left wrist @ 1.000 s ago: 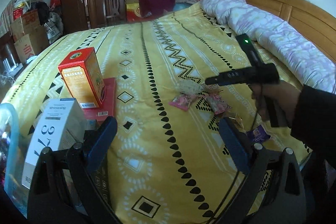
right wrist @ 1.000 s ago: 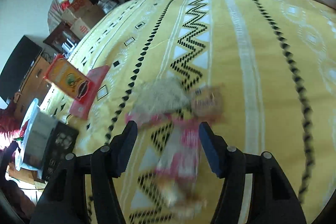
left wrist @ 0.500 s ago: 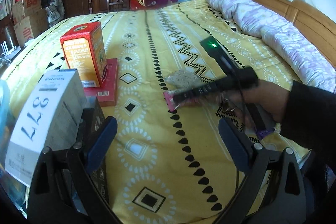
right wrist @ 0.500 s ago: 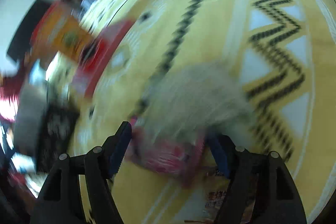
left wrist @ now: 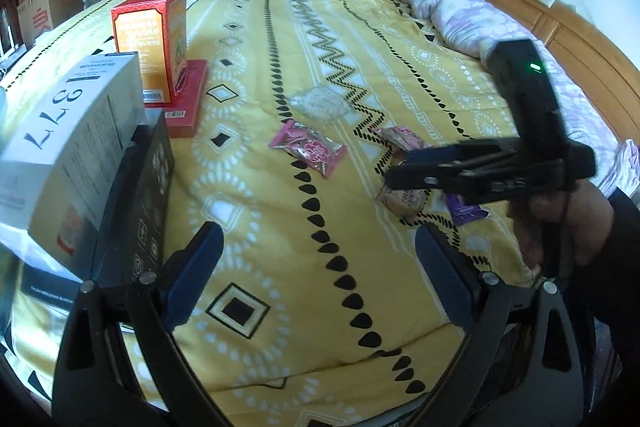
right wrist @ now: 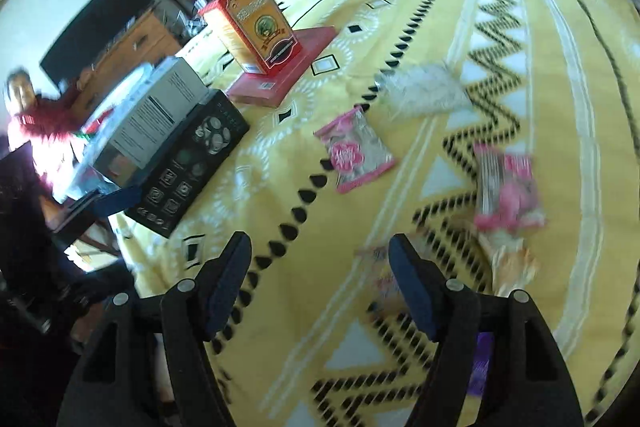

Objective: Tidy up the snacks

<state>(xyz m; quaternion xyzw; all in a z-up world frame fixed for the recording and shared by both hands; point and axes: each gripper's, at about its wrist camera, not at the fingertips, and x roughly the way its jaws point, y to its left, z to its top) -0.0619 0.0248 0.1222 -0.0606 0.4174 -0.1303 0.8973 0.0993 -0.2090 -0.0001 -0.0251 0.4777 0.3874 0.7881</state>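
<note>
Since the earlier frames the right gripper [right wrist: 320, 279] has pulled back off the pink snack packet [right wrist: 354, 157], its jaws having just been opening; now parted about halfway, nothing between them; packet lies flat on the bed [right wrist: 560, 75] ahead of the fingertips, long axis slanting up-left to down-right; pale crumpled wrapper [right wrist: 424, 89] just beyond it; second pink packet [right wrist: 508, 187] ahead-right, blurred; tan snack [right wrist: 510, 261] right of the right finger; purple packet [right wrist: 482, 359] beside the right jaw, mostly hidden; left gripper [left wrist: 316, 277] wide open, empty, over bare bedspread; black box [left wrist: 140, 203] with white box [left wrist: 68, 147] on top just left of it; orange-red carton [left wrist: 154, 41] upright on flat red box [left wrist: 188, 105] farther ahead-left; nothing blocks the pink packet
</note>
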